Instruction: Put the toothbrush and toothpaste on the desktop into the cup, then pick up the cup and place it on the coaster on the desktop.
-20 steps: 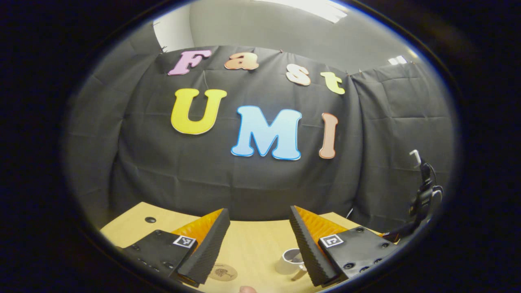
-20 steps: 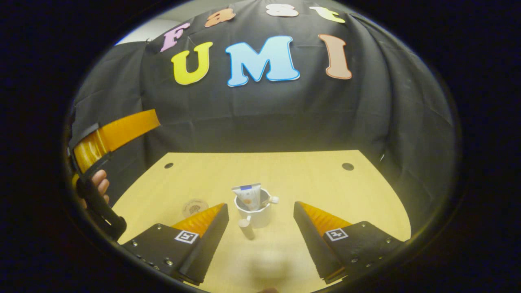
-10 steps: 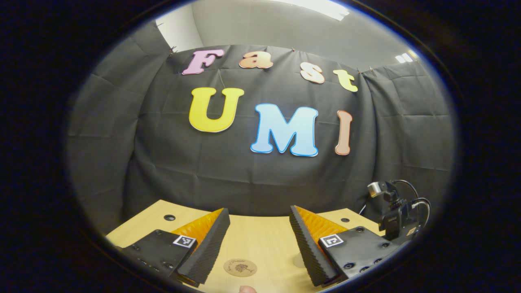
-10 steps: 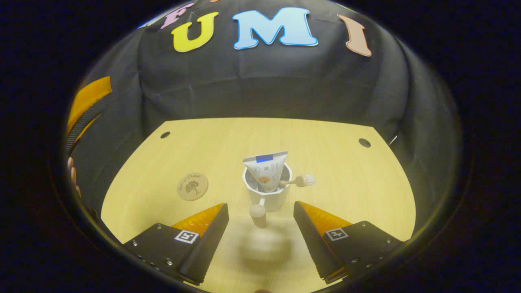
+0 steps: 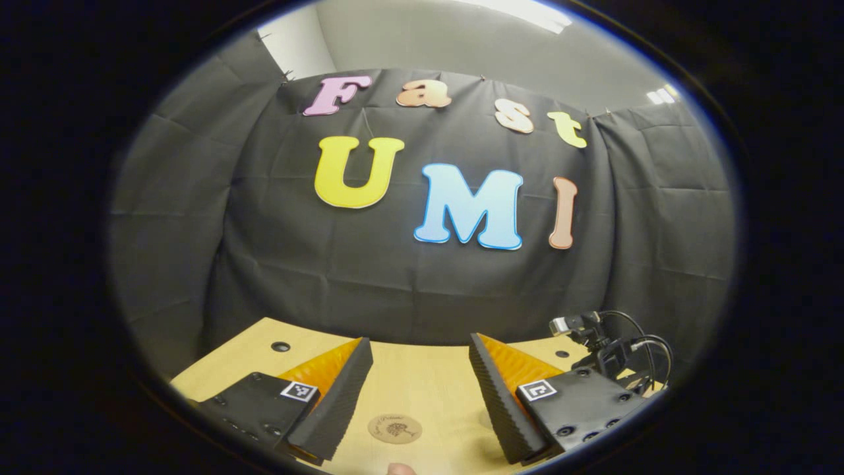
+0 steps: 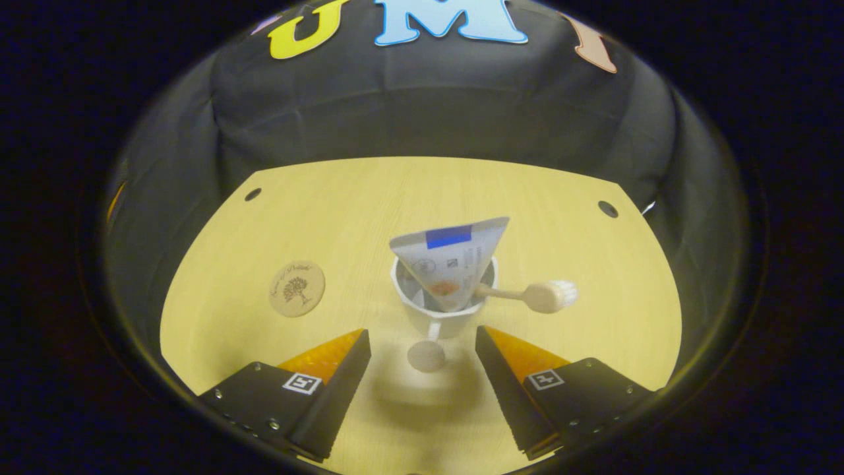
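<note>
Right hand-held gripper (image 6: 422, 369): hovering above the table (image 6: 580, 356), fingers spread wide, holding nothing; handle knob lying between them.
Left hand-held gripper (image 5: 419, 396): hanging spread and empty, coaster lying below and between the fingers.
Cup (image 6: 428, 316): standing upright near the table's centre, just ahead of the right fingers, stubby handle (image 6: 426, 355) pointing toward the camera.
Toothpaste (image 6: 452, 260): standing in the cup, crimped end up, leaning on the rim.
Toothbrush (image 6: 527, 295): resting in the cup, bristle head jutting out to the right over the rim.
Coaster (image 6: 297, 288): lying flat, apart from the cup, to its left in the right gripper view.
Step in hand: judging by layout, loading done; closing in on the cup for pickup.
Technique: centring the fingers on the handle or the wall, avoiding the jutting toothbrush; squeezing firmly; lifting level, keeping contents from tipping; lowering squarely onto the coaster.
</note>
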The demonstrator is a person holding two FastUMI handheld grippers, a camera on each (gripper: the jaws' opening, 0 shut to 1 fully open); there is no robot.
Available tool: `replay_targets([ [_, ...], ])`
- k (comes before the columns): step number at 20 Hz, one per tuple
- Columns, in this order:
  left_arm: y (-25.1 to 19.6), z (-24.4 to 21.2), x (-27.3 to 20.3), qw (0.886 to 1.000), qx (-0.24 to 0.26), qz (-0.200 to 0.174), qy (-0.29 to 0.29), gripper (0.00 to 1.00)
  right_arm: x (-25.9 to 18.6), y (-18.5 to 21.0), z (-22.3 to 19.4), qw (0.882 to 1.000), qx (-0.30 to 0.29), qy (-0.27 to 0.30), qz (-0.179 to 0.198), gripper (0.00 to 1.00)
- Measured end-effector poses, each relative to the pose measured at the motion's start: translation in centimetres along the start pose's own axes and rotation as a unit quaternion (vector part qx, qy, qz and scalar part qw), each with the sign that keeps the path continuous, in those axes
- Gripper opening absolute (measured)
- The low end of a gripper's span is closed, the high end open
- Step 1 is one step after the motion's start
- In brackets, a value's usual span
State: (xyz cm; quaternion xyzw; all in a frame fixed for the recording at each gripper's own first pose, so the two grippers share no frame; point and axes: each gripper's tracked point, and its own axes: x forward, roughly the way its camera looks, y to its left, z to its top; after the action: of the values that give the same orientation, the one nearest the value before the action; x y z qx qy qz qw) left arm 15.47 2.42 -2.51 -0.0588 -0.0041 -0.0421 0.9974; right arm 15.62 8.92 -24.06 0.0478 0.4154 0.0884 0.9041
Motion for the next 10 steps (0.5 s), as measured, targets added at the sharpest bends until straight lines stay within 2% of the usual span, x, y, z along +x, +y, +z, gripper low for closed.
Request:
replay_targets([
  [9,-0.3,-1.2,0.2,1.000,-0.018,0.000,0.017,0.95,2.0,-0.6,-1.0,0.998,0.010,0.064,-0.016,0.94],
  [10,-0.2,-1.2,0.2,1.000,-0.017,0.002,0.018,0.99,2.1,-0.8,-1.1,0.997,0.010,0.070,-0.021,0.93],
])
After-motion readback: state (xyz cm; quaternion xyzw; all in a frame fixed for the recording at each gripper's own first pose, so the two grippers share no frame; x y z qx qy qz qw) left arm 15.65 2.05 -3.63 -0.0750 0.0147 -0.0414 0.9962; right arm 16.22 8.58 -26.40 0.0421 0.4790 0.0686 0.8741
